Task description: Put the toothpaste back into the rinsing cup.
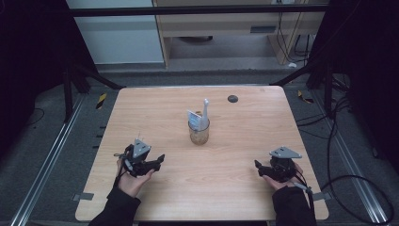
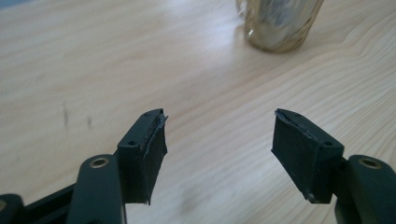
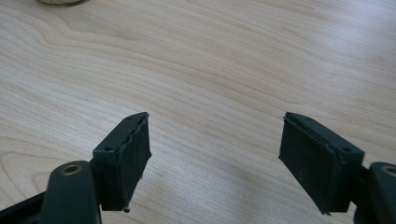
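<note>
A clear glass cup stands upright in the middle of the wooden table. A white spoon-like utensil and a small white packet stick up out of it. My left gripper rests low at the front left, held in a hand, its jaws wide open and empty. In the left gripper view the left gripper points toward the cup's base. My right gripper sits at the front right, open and empty, and the right gripper has bare wood between its jaws.
A small dark round disc lies near the table's far edge. Metal rails and cables run along the floor on both sides. A cabinet stands beyond the table.
</note>
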